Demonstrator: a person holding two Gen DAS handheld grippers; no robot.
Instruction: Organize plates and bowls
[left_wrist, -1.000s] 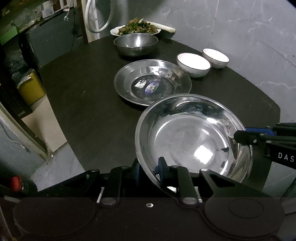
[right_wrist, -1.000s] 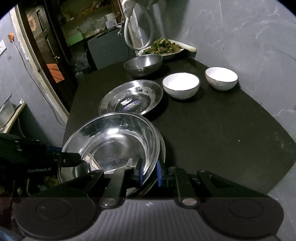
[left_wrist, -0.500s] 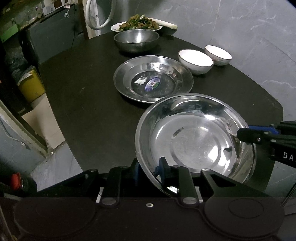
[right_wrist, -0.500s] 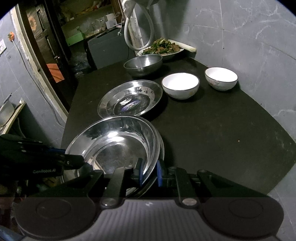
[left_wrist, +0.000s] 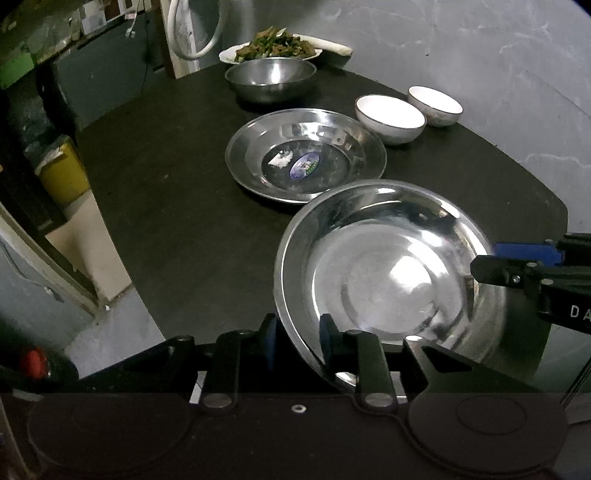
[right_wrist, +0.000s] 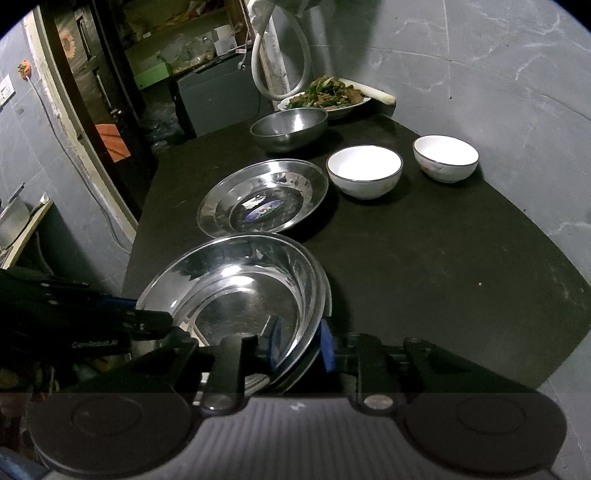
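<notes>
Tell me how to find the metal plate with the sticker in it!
Start at the black table. In its middle lies a shallow steel plate, beside two white bowls. Only this one has a round blue sticker inside.

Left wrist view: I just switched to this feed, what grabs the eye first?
The big shiny steel basin at the near edge of the black table, its rim between both grippers, left and right, whose jaws are opening. Just behind it lies a steel plate with a sticker in its middle. Farther back stand two white bowls, a steel bowl and a dish of greens.
</notes>
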